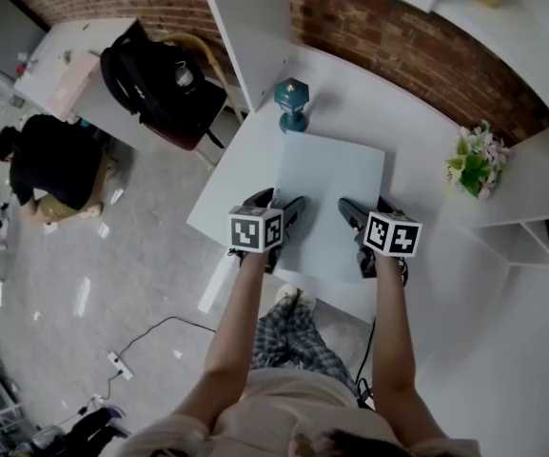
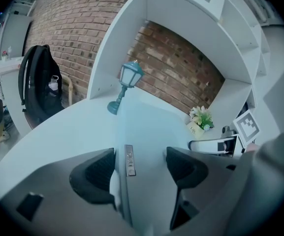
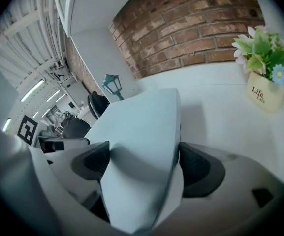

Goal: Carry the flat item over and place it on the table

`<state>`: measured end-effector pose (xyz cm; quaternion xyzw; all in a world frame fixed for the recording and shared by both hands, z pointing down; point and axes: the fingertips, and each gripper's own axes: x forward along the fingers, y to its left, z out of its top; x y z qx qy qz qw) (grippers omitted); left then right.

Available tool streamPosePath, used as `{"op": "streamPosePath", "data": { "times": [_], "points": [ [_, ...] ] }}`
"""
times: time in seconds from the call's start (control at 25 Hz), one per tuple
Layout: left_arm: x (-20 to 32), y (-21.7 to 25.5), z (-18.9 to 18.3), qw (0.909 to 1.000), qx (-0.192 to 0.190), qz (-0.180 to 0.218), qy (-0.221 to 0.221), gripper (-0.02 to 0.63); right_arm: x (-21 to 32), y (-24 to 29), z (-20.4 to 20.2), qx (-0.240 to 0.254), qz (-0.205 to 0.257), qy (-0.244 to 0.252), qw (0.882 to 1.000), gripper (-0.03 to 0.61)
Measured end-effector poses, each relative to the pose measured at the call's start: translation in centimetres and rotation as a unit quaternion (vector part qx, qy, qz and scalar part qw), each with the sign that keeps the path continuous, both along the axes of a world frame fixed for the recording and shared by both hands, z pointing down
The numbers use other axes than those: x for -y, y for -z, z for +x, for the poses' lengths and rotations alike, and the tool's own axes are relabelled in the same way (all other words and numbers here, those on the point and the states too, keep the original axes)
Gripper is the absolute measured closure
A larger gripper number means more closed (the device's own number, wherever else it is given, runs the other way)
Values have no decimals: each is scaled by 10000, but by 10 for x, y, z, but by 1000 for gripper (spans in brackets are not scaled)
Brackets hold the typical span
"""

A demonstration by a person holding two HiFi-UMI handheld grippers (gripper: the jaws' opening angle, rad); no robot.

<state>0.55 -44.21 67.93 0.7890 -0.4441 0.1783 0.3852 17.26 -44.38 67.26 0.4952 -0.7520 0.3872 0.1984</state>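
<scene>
The flat item [image 1: 331, 193] is a thin pale blue-grey slab with small ports along one edge [image 2: 128, 160]. It lies flat over the white table [image 1: 398, 112], its near edge by the table's front. My left gripper [image 1: 280, 204] holds its near left edge, with the slab [image 2: 146, 132] running between the two dark pads. My right gripper [image 1: 365, 209] holds the near right edge, and the slab [image 3: 142, 132] fills the gap between those pads. I cannot tell whether the slab rests on the table or hovers just above it.
A teal lantern ornament [image 1: 292, 103] stands just beyond the slab's far edge. A pot of flowers [image 1: 474, 165] sits at the right, by white shelving [image 1: 531, 217]. A chair with a black backpack [image 1: 160, 79] stands left of the table. A person [image 1: 50, 165] crouches on the floor at the far left.
</scene>
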Motion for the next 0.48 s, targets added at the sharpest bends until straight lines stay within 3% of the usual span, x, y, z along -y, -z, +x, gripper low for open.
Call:
{"op": "streamPosePath", "data": {
  "times": [0.24,0.48],
  "points": [
    [0,-15,3,9985,389,-348,-150,279,-1,-12,0,-438,-197,78,9988,135],
    [0,-14,5,9980,470,-318,-279,279,-2,-12,1,-430,-135,86,9989,135]
  ]
}}
